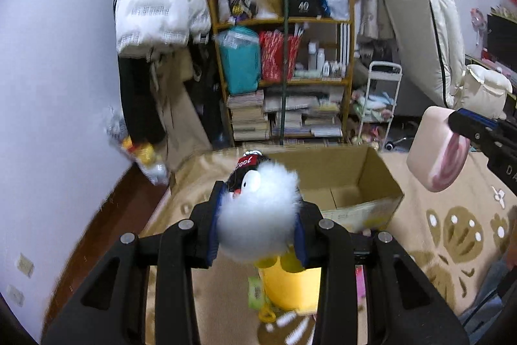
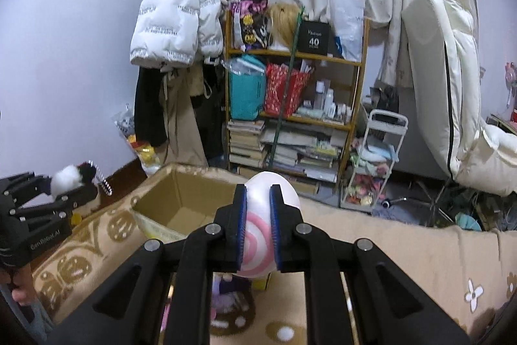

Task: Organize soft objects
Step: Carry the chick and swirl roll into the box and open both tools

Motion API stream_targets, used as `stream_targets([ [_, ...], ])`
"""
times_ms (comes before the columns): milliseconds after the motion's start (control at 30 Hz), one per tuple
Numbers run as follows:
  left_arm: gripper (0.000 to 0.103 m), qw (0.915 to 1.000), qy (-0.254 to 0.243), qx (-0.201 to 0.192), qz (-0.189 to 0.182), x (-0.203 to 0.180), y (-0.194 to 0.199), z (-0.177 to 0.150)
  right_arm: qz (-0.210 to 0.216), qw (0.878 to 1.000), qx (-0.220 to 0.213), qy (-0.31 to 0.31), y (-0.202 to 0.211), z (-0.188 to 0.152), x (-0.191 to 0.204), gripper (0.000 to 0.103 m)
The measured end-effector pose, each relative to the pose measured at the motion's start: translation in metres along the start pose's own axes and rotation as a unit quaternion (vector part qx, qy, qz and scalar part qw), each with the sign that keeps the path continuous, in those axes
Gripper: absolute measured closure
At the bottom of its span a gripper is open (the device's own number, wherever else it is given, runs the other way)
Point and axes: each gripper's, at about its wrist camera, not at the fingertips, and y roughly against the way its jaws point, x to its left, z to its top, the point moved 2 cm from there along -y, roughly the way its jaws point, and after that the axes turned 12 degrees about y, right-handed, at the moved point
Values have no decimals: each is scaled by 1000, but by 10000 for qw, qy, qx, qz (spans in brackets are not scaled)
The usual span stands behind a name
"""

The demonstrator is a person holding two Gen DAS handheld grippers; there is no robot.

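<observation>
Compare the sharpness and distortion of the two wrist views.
Left wrist view: motion-smeared, the shelf and white fluffy toy in the left gripper soft-edged. Right wrist view: crisper, shelf labels legible, the pink swirl toy in the right gripper clear. Both: fisheye bending, dark corners.

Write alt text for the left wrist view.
The left hand-held gripper is shut on a fluffy white penguin plush, held above an open cardboard box on a beige patterned blanket. At right, the right hand-held gripper holds a pink plush; cluttered shelves stand behind.
</observation>
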Motion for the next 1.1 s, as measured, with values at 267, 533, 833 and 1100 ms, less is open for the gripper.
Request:
stream_targets([
  [267,67,9982,-385,-459,-52,-8,-14,36,95,9990,-245,-371,-26,21,-17,88],
  [533,67,9981,-542,-255,-133,-15,-58,32,370,9965,-357,-653,-50,5,-19,88],
  [833,66,9978,-574,256,-210,-17,-114,12,505,9968,-24,-622,-91,-16,-10,88],
  [1100,65,9965,-495,603,-304,-17,-139,-6,571,9963,303,-567,-117,-32,-5,88],
])
